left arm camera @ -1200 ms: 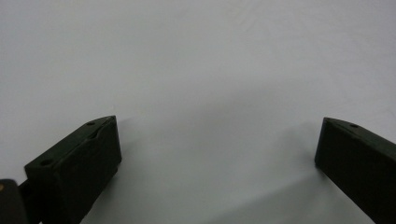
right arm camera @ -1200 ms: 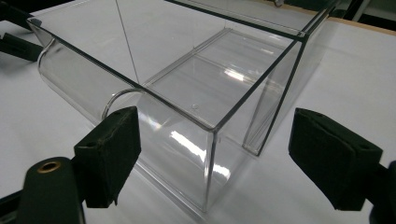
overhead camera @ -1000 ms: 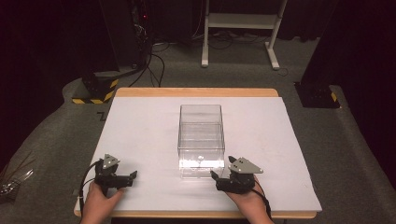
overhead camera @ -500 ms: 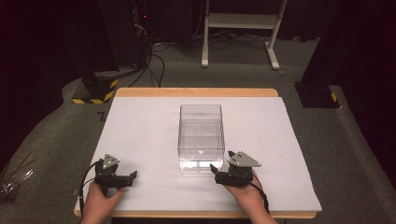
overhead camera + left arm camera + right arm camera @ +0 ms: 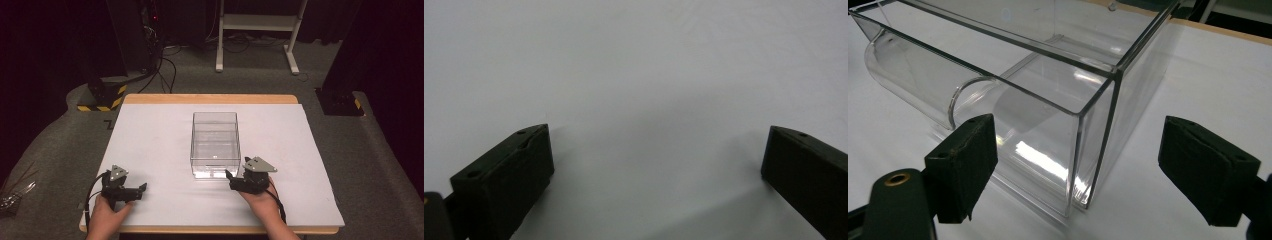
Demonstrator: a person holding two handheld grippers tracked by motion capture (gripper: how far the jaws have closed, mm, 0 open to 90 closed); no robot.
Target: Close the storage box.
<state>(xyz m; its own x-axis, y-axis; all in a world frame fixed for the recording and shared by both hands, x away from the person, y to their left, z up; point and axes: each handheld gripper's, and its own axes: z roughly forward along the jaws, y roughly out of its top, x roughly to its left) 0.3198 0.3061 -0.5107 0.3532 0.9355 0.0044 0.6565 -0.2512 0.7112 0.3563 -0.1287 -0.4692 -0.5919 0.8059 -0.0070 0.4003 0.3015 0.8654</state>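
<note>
While our right gripper hovers at the near right corner of the clear plastic box, its jaws are spread wide, nothing between them. Seen along that gripper, the box takes up the upper left and centre of the frame, its corner edge standing between our two black jaws, close but not touching them. From above, the box sits at the centre of the white sheet covering the table. Down at lower left our left gripper rests on the sheet, well apart from the box, its jaws also wide open over bare white.
</note>
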